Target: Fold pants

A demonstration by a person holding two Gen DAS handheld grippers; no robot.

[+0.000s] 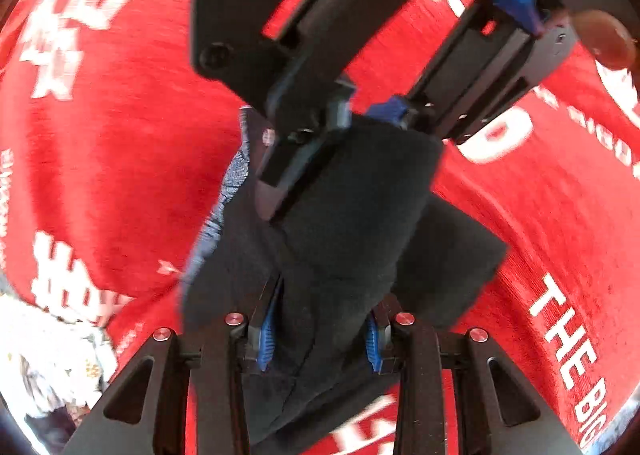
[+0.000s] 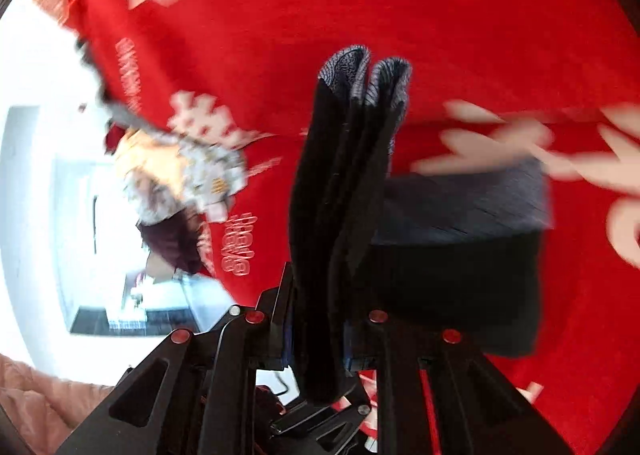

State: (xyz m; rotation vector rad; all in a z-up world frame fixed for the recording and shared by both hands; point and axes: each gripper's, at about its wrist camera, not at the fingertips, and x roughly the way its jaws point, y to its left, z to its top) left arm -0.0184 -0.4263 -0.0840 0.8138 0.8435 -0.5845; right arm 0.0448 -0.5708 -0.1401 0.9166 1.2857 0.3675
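Observation:
The black pants (image 1: 352, 215) hang bunched above a red cloth with white lettering (image 1: 120, 155). At the bottom of the left wrist view, my left gripper (image 1: 320, 343) is shut on a thick fold of them, its blue pads (image 1: 264, 343) pressing both sides. My right gripper (image 1: 366, 113) reaches in from above and pinches the far end of the same bundle. Seen from the right wrist, the pants (image 2: 344, 183) stand up as several layers with a grey-blue inner edge (image 2: 364, 79) on top. The right gripper (image 2: 318, 339) is shut on their lower part.
The red cloth (image 2: 400, 7) covers the surface under both grippers. Its edge runs down the left of the right wrist view, with white floor (image 2: 36, 135) and a patterned heap of fabric (image 2: 172, 171) beyond. A hand (image 1: 608, 43) holds the right gripper's handle.

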